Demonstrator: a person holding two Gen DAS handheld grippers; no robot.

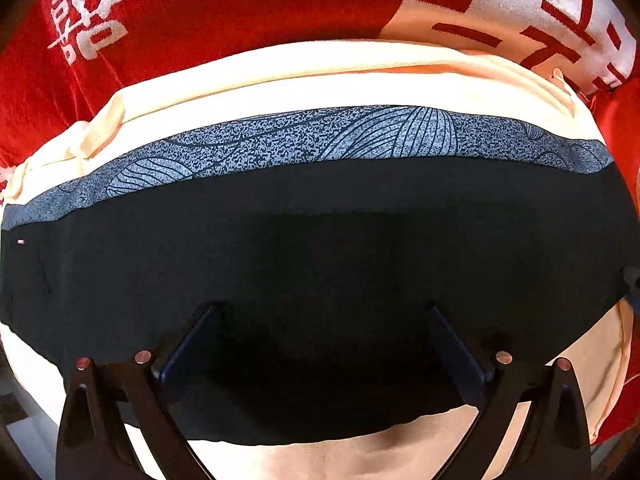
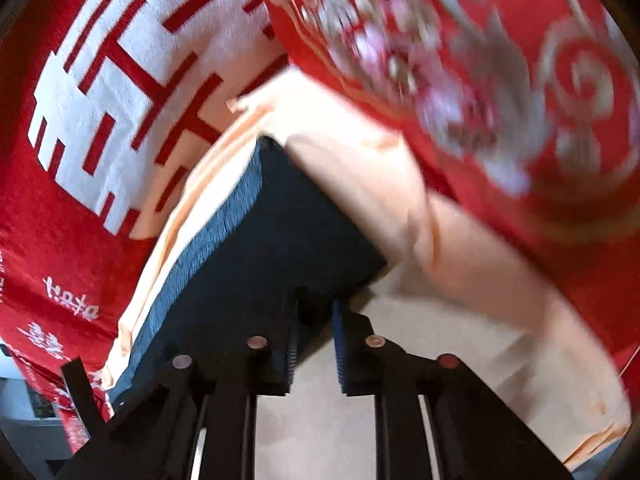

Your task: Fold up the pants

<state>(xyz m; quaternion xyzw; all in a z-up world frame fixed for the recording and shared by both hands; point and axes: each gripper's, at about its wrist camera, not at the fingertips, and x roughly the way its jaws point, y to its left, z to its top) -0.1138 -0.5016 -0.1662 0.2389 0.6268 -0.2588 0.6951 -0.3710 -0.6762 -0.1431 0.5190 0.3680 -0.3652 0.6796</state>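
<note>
The dark pants point(image 1: 320, 248) with a grey patterned waistband point(image 1: 304, 140) lie flat on a cream cloth point(image 1: 320, 76). My left gripper point(image 1: 320, 316) is open just above the dark fabric, fingers wide apart and holding nothing. In the right wrist view the pants point(image 2: 280, 248) show as a dark folded slab with the waistband edge point(image 2: 212, 240) at the left. My right gripper point(image 2: 314, 316) stands at the corner of the pants with the jaws narrowly apart; dark fabric seems to lie between the pads, but blur hides it.
A red blanket with white characters point(image 1: 200, 8) covers the surface under the cream cloth point(image 2: 440, 280). A red patterned fold point(image 2: 480, 80) lies at the right in the right wrist view.
</note>
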